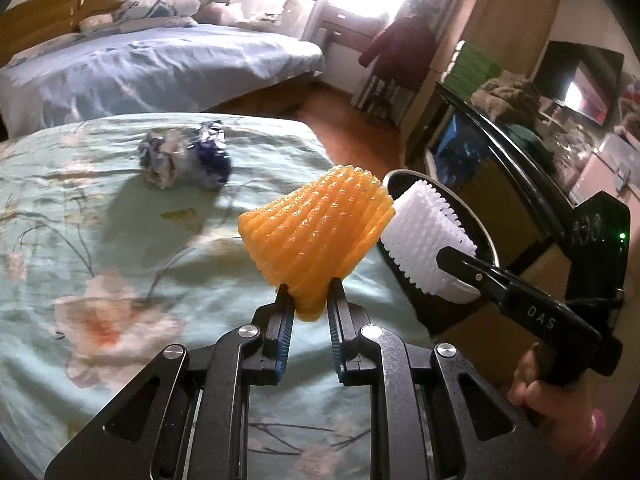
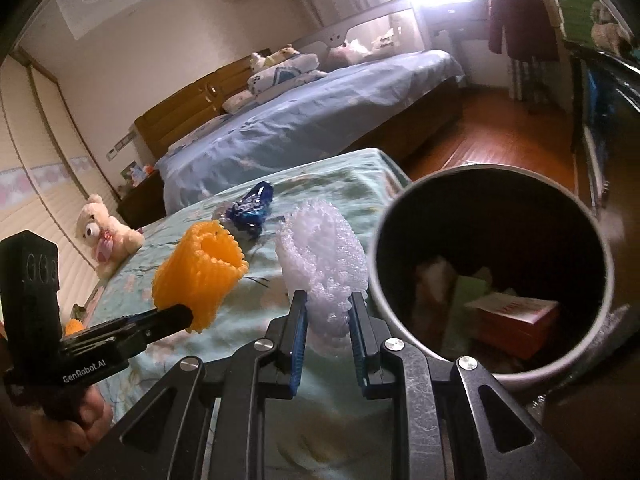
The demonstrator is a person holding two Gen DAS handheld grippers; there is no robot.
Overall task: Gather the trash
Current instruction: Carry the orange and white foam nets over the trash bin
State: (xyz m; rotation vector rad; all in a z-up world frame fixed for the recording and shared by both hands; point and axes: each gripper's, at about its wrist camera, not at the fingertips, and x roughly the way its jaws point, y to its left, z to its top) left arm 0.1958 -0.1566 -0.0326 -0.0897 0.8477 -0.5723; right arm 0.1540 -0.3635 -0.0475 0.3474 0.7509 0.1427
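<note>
Beside the bin [image 2: 490, 276], my right tongs [image 2: 327, 312] clamp white foam netting [image 2: 320, 252]. My left tongs [image 1: 308, 300] pinch orange foam netting [image 1: 316, 232] left of it.

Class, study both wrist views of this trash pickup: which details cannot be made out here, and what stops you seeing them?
1. Bin contents, right wrist view: dark shadow; only an orange box and pale scraps show.
2. Bin base, both views: cut off, hidden behind the right gripper and white foam net.
3. Crumpled blue wrapper, left wrist view: print blurred.
4. Pinched end of the orange foam net, left wrist view: squeezed inside the left gripper.
</note>
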